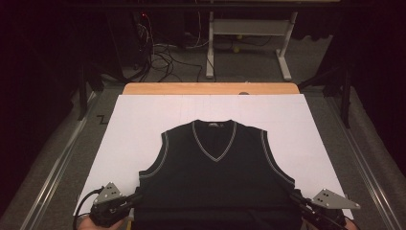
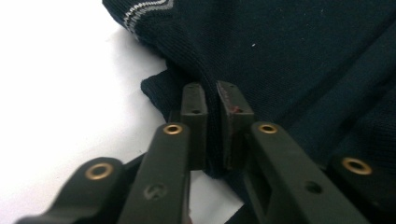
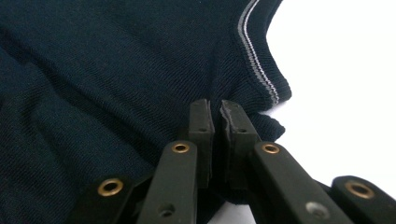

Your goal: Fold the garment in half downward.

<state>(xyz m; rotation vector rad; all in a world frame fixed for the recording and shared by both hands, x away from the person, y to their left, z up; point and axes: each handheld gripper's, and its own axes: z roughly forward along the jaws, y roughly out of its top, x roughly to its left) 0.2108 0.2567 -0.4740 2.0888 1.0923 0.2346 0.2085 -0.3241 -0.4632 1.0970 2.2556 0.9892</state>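
The high view looks forward and down from above the near edge of the worktop (image 1: 143,110), with the dark vest (image 1: 215,177) in its middle. The left gripper view sits very close to the vest's (image 2: 289,60) left side edge, the right gripper view very close to its (image 3: 116,70) right side edge. All three views share the vest.

White sheet (image 1: 143,124) lies bare on both sides of the dark vest (image 1: 215,177) and beyond its collar; only the vest covers the bench (image 1: 210,88) middle

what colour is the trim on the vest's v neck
Grey-and-white striped trim on a dark navy vest, clearest in the high view.
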